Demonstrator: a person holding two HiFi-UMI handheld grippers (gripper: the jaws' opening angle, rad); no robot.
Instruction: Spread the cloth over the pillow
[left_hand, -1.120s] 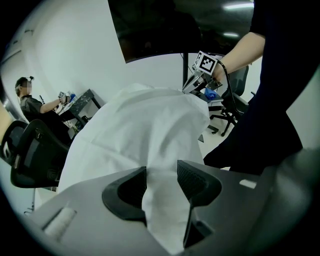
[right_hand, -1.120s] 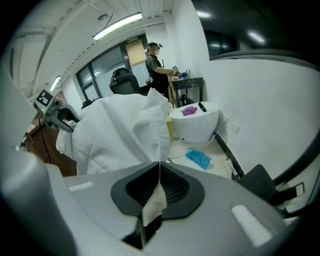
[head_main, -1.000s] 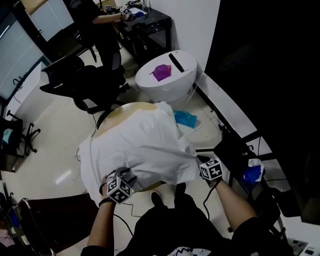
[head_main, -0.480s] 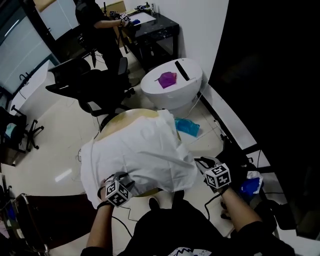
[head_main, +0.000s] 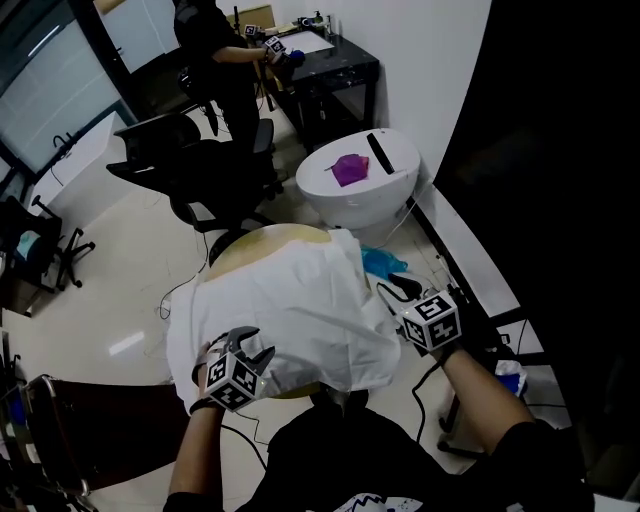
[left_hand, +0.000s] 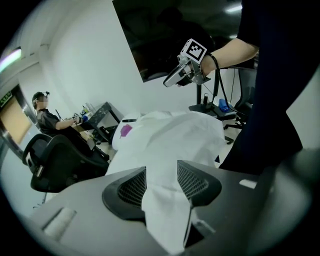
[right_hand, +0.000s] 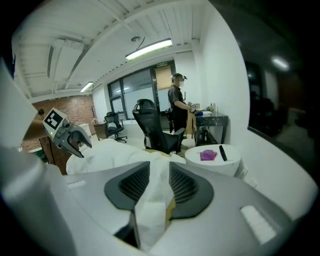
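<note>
The white cloth (head_main: 290, 310) lies draped over the tan pillow (head_main: 268, 238), covering all but its far edge and hanging down over the near edge. The left gripper (head_main: 247, 345) is at the cloth's near left corner, claw released, with a fold lying loose between its jaws. The right gripper (head_main: 398, 290), at the cloth's right edge, has just been opening its jaws, with cloth between them.

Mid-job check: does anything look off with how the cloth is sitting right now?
Yes. The white cloth sits askew. It is bunched toward the near side and hangs over that edge, while the far tan rim of the pillow shows bare beyond it. Coverage looks uneven rather than centred.
</note>
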